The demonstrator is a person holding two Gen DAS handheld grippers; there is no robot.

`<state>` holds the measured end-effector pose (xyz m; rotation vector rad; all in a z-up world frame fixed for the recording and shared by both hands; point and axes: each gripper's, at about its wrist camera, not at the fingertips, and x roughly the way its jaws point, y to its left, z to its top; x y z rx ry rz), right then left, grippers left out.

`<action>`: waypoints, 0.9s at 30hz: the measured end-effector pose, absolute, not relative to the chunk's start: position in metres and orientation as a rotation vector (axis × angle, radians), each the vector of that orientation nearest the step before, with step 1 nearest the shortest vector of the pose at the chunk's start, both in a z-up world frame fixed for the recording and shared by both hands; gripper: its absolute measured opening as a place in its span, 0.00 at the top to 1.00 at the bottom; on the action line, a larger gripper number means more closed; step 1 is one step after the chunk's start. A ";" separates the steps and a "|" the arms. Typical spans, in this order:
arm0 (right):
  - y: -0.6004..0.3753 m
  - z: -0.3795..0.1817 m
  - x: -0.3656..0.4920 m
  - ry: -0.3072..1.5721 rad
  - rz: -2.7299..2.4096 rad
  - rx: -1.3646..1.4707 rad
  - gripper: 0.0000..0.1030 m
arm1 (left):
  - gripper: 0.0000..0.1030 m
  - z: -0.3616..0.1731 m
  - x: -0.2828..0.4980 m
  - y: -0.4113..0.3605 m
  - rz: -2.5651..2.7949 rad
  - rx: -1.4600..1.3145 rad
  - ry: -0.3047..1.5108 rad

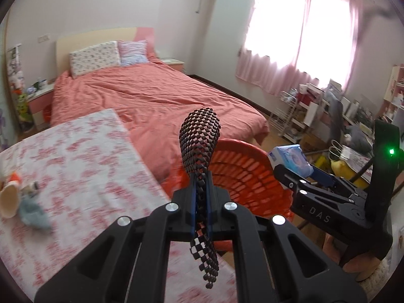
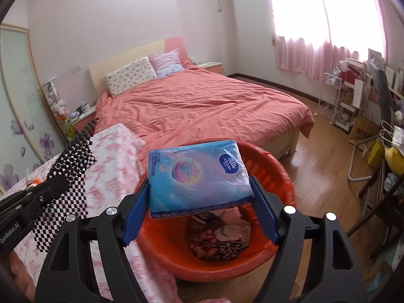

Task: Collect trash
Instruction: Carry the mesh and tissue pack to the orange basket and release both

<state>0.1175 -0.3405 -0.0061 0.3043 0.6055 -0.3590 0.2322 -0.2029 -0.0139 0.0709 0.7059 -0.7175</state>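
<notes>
I'm in a bedroom with a coral-covered bed [image 2: 202,106], pink curtains [image 1: 298,50] and a wood floor [image 2: 320,166]; a floral-clothed table [image 1: 83,166] sits at my left. My left gripper [image 1: 200,197] is clamped on a black mesh strip [image 1: 199,141], my right gripper [image 2: 199,199] grips a blue tissue pack [image 2: 199,176] over the red basket [image 2: 277,176]. Items at the table's edge blur; the basket's contents are unclear.

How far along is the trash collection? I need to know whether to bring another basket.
Some cloth-like items already lie in the red basket. In hand: the left gripper pinches a black mesh piece; the right gripper clamps a blue tissue pack above the basket. Left: a cup and scraps on the floral table.
</notes>
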 end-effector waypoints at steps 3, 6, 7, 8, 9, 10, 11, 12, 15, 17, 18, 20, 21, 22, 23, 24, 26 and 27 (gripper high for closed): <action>-0.351 -0.012 0.118 0.608 -0.371 0.322 0.28 | 0.93 -0.022 0.238 -0.223 -0.745 0.080 0.720; -0.358 -0.017 0.120 0.611 -0.370 0.347 0.28 | 0.93 -0.031 0.245 -0.247 -0.765 0.089 0.742; -0.362 -0.018 0.118 0.611 -0.369 0.354 0.28 | 0.93 -0.035 0.248 -0.254 -0.772 0.091 0.752; -0.364 -0.019 0.119 0.611 -0.367 0.363 0.28 | 0.92 -0.039 0.251 -0.261 -0.777 0.095 0.761; -0.367 -0.021 0.120 0.608 -0.360 0.378 0.28 | 0.92 -0.042 0.253 -0.264 -0.778 0.102 0.767; -0.369 -0.022 0.119 0.607 -0.354 0.388 0.27 | 0.92 -0.045 0.256 -0.269 -0.773 0.114 0.775; -0.373 -0.023 0.120 0.605 -0.345 0.398 0.27 | 0.86 -0.048 0.257 -0.274 -0.759 0.125 0.778; -0.375 -0.025 0.120 0.608 -0.337 0.407 0.27 | 0.81 -0.050 0.259 -0.275 -0.749 0.131 0.781; -0.379 -0.032 0.122 0.622 -0.331 0.426 0.25 | 0.58 -0.058 0.265 -0.267 -0.704 0.129 0.793; -0.379 -0.032 0.122 0.629 -0.331 0.428 0.24 | 0.56 -0.062 0.269 -0.258 -0.675 0.129 0.805; -0.376 -0.033 0.121 0.633 -0.333 0.425 0.24 | 0.55 -0.064 0.270 -0.252 -0.658 0.128 0.809; -0.373 -0.031 0.121 0.635 -0.337 0.411 0.24 | 0.53 -0.063 0.271 -0.242 -0.635 0.134 0.806; -0.370 -0.030 0.120 0.636 -0.339 0.398 0.24 | 0.53 -0.062 0.270 -0.235 -0.622 0.140 0.801; -0.366 -0.029 0.119 0.638 -0.342 0.381 0.24 | 0.51 -0.061 0.269 -0.229 -0.604 0.152 0.793; -0.362 -0.027 0.119 0.638 -0.346 0.366 0.24 | 0.50 -0.060 0.267 -0.219 -0.580 0.165 0.781; -0.360 -0.026 0.119 0.639 -0.348 0.358 0.24 | 0.49 -0.058 0.265 -0.213 -0.570 0.169 0.776; -0.353 -0.024 0.120 0.644 -0.339 0.347 0.24 | 0.47 -0.057 0.261 -0.194 -0.537 0.177 0.764; -0.349 -0.024 0.120 0.647 -0.333 0.342 0.24 | 0.46 -0.055 0.259 -0.185 -0.521 0.180 0.759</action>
